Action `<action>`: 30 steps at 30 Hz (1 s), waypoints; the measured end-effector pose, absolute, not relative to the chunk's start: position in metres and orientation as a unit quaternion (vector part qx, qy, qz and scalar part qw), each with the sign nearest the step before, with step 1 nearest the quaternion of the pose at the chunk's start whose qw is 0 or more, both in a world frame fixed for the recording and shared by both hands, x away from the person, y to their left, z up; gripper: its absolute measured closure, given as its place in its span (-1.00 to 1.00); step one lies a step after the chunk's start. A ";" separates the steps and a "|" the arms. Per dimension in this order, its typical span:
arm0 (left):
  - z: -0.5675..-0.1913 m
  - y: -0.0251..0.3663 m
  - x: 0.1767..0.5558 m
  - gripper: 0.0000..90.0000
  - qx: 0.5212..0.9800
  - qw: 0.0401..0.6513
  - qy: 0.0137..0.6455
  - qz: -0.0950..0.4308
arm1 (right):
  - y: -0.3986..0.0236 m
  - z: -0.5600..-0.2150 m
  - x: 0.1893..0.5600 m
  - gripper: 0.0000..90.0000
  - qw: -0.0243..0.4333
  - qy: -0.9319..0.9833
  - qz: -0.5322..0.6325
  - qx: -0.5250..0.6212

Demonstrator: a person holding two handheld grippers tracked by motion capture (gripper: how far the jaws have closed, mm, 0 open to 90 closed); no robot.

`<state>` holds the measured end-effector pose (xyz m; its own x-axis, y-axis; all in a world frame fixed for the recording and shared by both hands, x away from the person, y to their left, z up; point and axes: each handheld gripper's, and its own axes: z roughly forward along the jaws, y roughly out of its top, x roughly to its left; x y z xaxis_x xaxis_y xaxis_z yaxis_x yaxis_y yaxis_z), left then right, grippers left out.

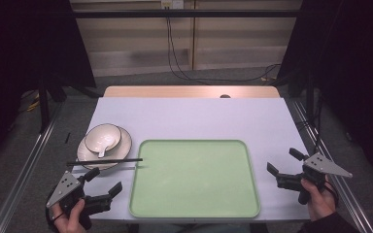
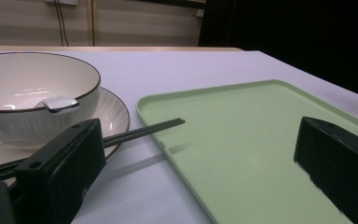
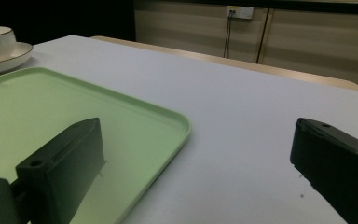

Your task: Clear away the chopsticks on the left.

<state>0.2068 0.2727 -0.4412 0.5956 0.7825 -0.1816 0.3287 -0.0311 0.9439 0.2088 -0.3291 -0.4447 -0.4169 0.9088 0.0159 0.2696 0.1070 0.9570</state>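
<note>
Your left gripper [image 1: 104, 182] sits at the near left corner of the table [image 1: 189, 116], held in your left hand [image 1: 70, 218]. Its jaws stand wide apart with nothing between them. In the left gripper view, one jaw rises in front of the plate [image 2: 114, 114] and the other in front of the tray [image 2: 242, 140].

Your right gripper [image 1: 284, 162] sits at the near right edge of the table, held in your right hand [image 1: 318, 199]. Its jaws are likewise spread, and no object lies between them. In the right gripper view, one jaw stands over the tray's near corner and the other over bare table surface.

The green tray lies flat at the near centre of the table, between the two grippers. Its surface carries no object.

The plate rests just beside the tray's far left corner. A white bowl [image 1: 103, 137] with a dark rim stands on the plate. A white spoon [image 1: 103, 149] lies in the bowl, its handle resting over the near rim; the spoon's scoop end is hard to make out, so treat its exact position as uncertain.

The black chopsticks [image 1: 104, 160] lie across the near edge of the plate. Their tips extend to the tray's left rim and appear to hang just above it. The chopsticks are the closest item to your left gripper, but the gripper is not touching them.
</note>
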 end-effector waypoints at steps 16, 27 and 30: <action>-0.437 0.278 0.207 -0.96 0.693 0.557 0.408 0.205 | -0.327 -0.444 0.207 -0.93 0.283 0.686 0.519 0.424; -0.417 0.296 0.198 -0.95 0.714 0.548 0.380 0.215 | -0.324 -0.444 0.207 -0.93 0.279 0.695 0.518 0.414; -0.414 0.301 0.202 -0.94 0.724 0.526 0.388 0.221 | -0.325 -0.444 0.208 -0.93 0.277 0.694 0.520 0.414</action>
<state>0.2019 0.3009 -0.4139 0.6016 0.7938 -0.0887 0.3290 -0.1450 0.9331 0.2075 -0.3249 -0.4438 -0.5030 0.8630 0.0465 0.2864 0.1157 0.9511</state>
